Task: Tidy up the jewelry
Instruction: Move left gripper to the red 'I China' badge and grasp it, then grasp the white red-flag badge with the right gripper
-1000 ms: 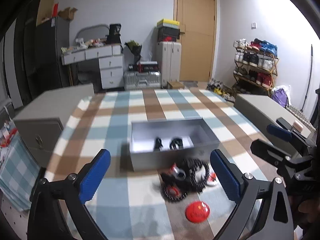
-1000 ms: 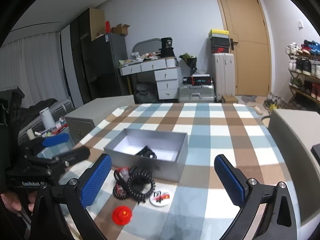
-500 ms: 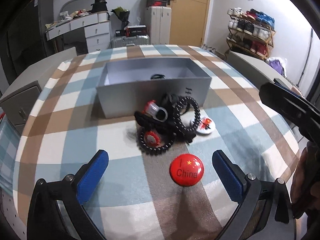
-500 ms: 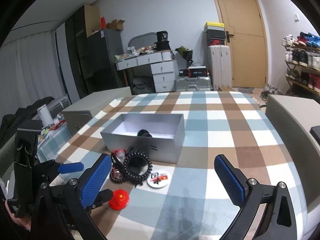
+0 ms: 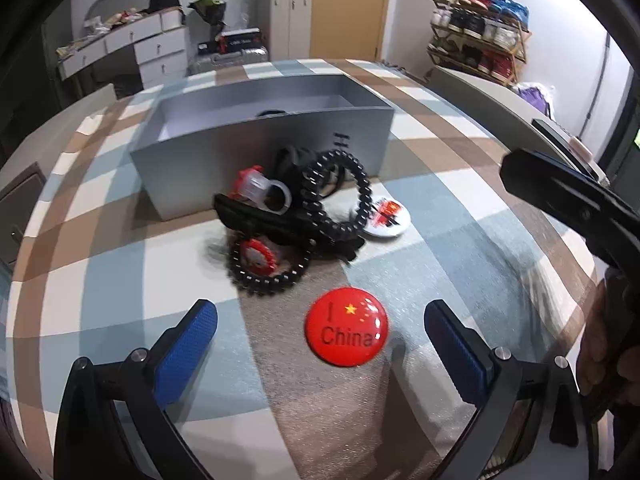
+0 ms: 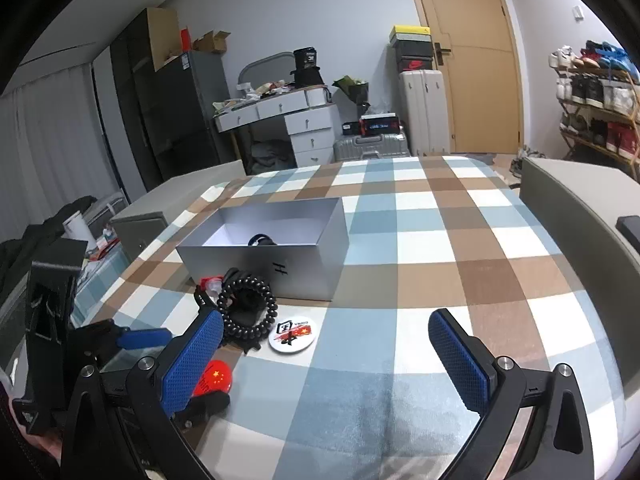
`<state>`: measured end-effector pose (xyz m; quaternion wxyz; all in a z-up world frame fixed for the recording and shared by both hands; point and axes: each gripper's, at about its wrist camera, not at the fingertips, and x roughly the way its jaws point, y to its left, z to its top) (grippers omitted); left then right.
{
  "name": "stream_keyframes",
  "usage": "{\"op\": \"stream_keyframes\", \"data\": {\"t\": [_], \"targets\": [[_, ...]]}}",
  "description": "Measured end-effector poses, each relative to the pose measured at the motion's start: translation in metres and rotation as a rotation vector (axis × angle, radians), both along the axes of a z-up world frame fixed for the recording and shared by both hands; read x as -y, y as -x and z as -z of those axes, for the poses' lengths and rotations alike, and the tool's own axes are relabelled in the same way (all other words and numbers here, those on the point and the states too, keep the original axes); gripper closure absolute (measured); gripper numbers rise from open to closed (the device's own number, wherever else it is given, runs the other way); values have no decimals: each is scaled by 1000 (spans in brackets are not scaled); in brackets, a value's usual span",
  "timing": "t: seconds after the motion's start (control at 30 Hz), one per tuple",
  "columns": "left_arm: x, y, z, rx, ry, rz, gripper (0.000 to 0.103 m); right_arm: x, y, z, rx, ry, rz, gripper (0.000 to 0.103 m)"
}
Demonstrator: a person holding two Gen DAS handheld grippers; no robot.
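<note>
Between left tool (image 5: 320, 332) pads: red badge (image 5: 346, 333), untouched; both tools wide, right tool (image 6: 325, 344) incl.

A lived-in room at home. Wooden door (image 6: 468, 56) at the back, shoe rack (image 6: 596, 108) full of sneakers by the wall, white suitcase (image 6: 424, 110) and silver case (image 6: 370, 146) on the floor, messy white drawers (image 6: 296, 116), tall dark cupboard (image 6: 172, 112), curtain (image 6: 48, 148), checked cloth (image 6: 420, 240) on the bench.
</note>
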<state>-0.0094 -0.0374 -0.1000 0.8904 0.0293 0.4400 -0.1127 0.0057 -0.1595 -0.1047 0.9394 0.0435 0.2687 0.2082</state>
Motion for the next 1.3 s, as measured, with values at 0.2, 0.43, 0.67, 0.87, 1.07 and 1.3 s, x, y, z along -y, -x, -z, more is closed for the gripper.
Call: {"op": "stream_keyframes", "data": {"t": [0.2,0.43,0.67,0.87,1.07,1.3], "targets": [[0,-8,4,-39,8,3,24,1,-1,1,-1,2,-2,0],[-1,-7,3,-29,-27,-7,67,3,-3,3,-11,1,6,0],[-2,-2,-3,-19,-17,-11,67,-2,-7,6,-40,29,-13,0],[-13,0,-17,22,9,-40,67,-16,-20,13,-100,83,-66,1],[-33,2,-27,60,30,-93,67,-34,-29,23,-128,192,-117,2],[-48,2,-26,74,42,-138,67,-53,-41,33,-158,297,-161,16]]}}
